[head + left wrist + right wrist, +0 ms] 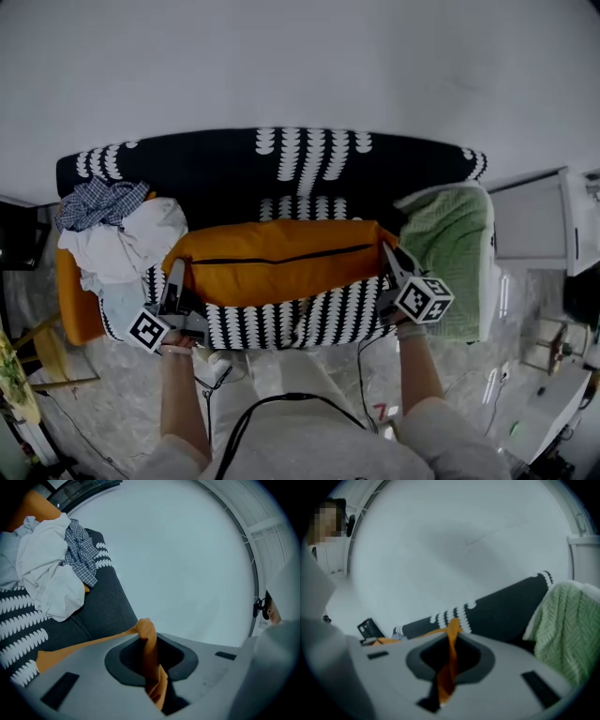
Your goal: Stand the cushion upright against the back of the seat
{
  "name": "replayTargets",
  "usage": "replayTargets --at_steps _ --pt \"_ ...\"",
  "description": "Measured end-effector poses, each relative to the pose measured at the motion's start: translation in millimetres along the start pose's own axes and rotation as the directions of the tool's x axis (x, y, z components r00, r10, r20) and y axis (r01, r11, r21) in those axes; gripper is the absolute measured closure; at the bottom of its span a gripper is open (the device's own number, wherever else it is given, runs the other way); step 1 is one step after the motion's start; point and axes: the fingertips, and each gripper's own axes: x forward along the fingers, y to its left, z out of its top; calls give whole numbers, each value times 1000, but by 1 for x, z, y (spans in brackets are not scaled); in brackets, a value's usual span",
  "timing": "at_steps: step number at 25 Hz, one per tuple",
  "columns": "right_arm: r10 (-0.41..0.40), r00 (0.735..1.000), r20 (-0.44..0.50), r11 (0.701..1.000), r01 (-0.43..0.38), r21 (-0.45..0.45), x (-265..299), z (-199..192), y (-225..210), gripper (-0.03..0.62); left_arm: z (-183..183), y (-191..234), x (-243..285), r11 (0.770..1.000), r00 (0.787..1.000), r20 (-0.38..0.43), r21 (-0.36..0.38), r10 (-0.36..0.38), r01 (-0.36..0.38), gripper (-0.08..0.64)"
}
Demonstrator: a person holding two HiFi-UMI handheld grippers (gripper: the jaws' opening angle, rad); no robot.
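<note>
A long orange cushion [277,261] with a dark zip line lies across the seat of the black sofa with white leaf pattern [281,164], in front of its backrest. My left gripper [178,272] is shut on the cushion's left corner; that pinched orange fabric [149,660] runs between the jaws in the left gripper view. On the cushion's right corner my right gripper [388,253] is shut too, with a fold of orange cloth [449,660] between its jaws.
A pile of white and checked clothes [117,230] lies on the sofa's left end over an orange armrest [75,300]. A green towel [455,239] drapes the right armrest. White shelves [539,225] stand at right, a pale wall [300,66] behind.
</note>
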Motion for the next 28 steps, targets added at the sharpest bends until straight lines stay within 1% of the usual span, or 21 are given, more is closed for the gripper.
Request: replayTargets --at_steps 5,9,13,17,25,28 --pt "20 1000 -22 1000 -20 -3 18 7 -10 548 2 3 19 1000 999 18 7 27 -27 488" --pt "20 1000 -19 1000 -20 12 28 16 -18 548 3 2 37 1000 999 18 6 30 -30 488" --pt "-3 1000 -18 1000 4 21 34 28 -34 548 -3 -1 61 1000 1000 -15 0 24 -24 488" --pt "-22 999 -23 1000 23 22 41 38 -48 548 -7 -1 87 1000 998 -58 13 27 -26 488" --pt "-50 999 -3 998 50 25 49 55 -69 548 -15 -3 122 1000 995 -101 2 16 -16 488" --pt "-51 999 -2 998 51 21 54 61 -74 548 -17 -1 132 999 991 -129 25 25 -21 488"
